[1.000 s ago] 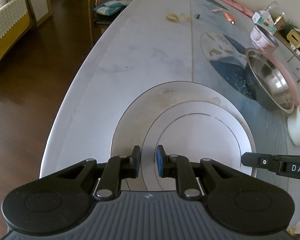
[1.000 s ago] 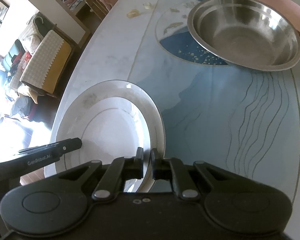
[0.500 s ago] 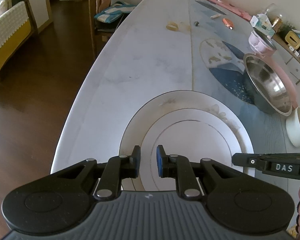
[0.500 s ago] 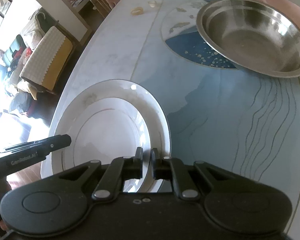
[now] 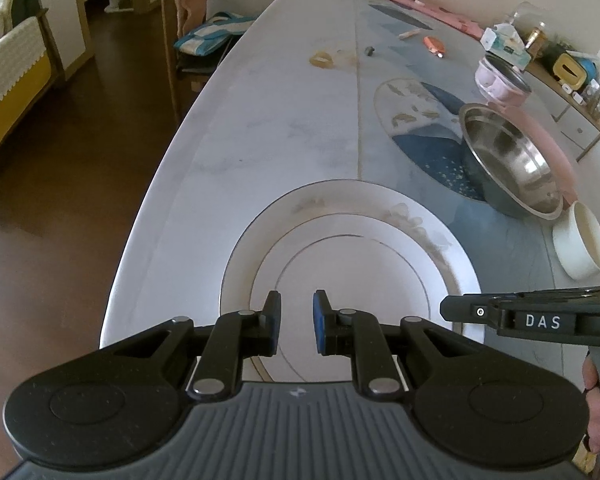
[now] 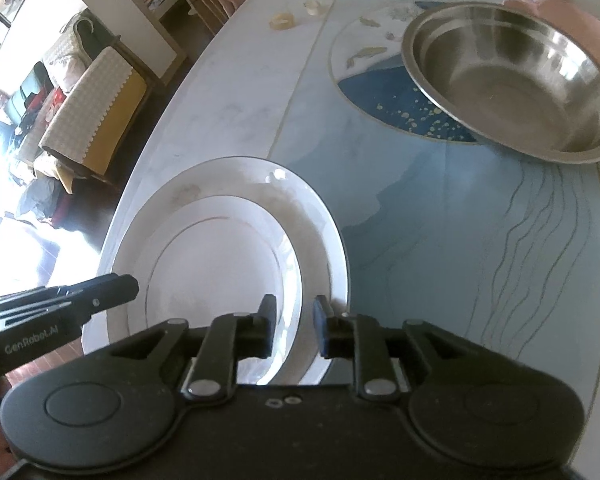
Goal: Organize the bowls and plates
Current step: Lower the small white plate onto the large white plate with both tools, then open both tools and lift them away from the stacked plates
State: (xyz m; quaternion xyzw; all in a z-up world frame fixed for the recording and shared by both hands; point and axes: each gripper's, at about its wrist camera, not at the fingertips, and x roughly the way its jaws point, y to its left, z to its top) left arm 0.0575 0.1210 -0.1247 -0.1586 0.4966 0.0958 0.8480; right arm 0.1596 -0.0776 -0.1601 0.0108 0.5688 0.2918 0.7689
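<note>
My right claw point(image 6: 294, 330) has just been opening, jaws now apart over the stacked plates' point(image 6: 320, 240) near rim; my left claw point(image 5: 296, 326) hangs slightly apart, empty.

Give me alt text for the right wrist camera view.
The right gripper, its jaws just opening, straddles the rim of a small white plate stacked on a larger plate on a marble table. A steel bowl sits beyond; the left gripper enters at left.

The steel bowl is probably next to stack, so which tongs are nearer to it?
Right. The right tongs sit at the plates' edge facing the steel bowl; the left tongs are at the plates' near edge, further off.
</note>
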